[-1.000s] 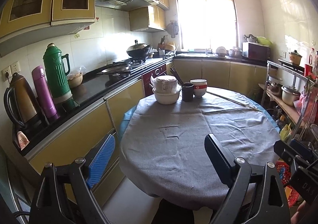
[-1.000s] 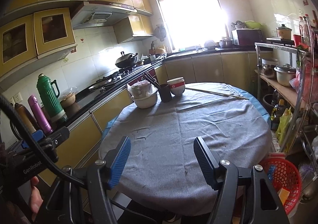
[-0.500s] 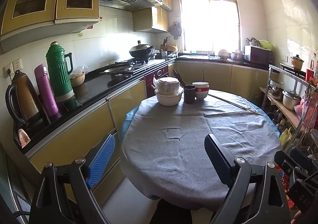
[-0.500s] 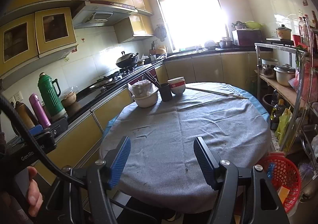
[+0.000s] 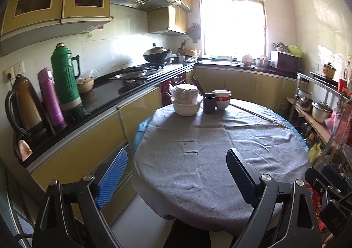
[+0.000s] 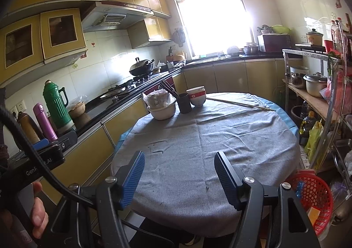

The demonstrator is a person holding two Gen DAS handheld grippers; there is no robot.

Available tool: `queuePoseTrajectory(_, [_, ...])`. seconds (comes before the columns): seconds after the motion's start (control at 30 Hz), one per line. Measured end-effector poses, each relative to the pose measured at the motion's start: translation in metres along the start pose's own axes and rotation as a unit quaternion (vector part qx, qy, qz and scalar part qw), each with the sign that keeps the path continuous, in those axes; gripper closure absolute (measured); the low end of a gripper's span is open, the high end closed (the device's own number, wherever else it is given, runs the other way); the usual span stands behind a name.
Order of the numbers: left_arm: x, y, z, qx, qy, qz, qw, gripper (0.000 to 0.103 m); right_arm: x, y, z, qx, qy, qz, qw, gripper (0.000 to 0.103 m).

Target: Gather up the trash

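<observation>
Both the left tongs (image 5: 176, 173) and the right tongs (image 6: 179, 178) are spread with nothing between them, over the near edge of the round tabletop (image 6: 220, 137) under its grey cloth. At its far side stand stacked bowls (image 6: 161, 104), a dark cup (image 6: 184, 102) and a red-banded bowl (image 6: 197, 96), with a thin stick (image 6: 239, 103) to their right. A red basket (image 6: 312, 199) holding scraps sits low at the near right beside a cluttered rack (image 6: 316, 98), and small dark specks (image 6: 206, 187) dot the cloth between the tongs.
</observation>
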State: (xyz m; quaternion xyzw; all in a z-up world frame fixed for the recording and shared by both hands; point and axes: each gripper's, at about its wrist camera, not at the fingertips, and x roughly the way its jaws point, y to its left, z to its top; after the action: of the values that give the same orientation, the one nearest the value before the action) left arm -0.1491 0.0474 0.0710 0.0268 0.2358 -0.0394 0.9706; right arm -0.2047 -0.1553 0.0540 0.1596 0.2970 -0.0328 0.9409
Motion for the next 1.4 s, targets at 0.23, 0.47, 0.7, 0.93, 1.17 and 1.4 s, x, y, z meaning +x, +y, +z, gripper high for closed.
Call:
queuePoseTrajectory(0.23, [-0.0032, -0.0002, 0.0001, 0.0, -0.002, -0.005, 1.0, 0.011, -0.0008, 0.0015, -0.0007, -0.003, -0.002, 0.0, 1.0, 0.034])
queuePoseTrajectory(0.47, [-0.0051, 0.0004, 0.0009, -0.001, -0.004, -0.004, 1.0, 0.011, -0.0028, 0.0009, -0.0009, -0.001, -0.002, -0.001, 1.0, 0.034])
queuePoseTrajectory(0.7, [-0.0059, 0.0003, 0.0011, -0.002, -0.006, -0.003, 1.0, 0.011, -0.0037, 0.0006, 0.0, 0.0, -0.002, -0.002, 1.0, 0.034])
queuePoseTrajectory(0.93, [-0.0079, 0.0003, 0.001, -0.002, -0.009, 0.0, 1.0, 0.011, -0.0038, 0.0004, 0.0, 0.0, -0.002, -0.002, 1.0, 0.034])
queuePoseTrajectory(1.17, [-0.0082, 0.0, 0.001, -0.002, -0.009, 0.001, 1.0, 0.011, -0.0038, 0.0004, 0.0, 0.0, -0.002, -0.001, 1.0, 0.034])
queuePoseTrajectory(1.4, [-0.0083, -0.0003, 0.0025, 0.001, -0.006, -0.004, 1.0, 0.011, -0.004, 0.0007, -0.0001, 0.001, 0.0, 0.0, 1.0, 0.034])
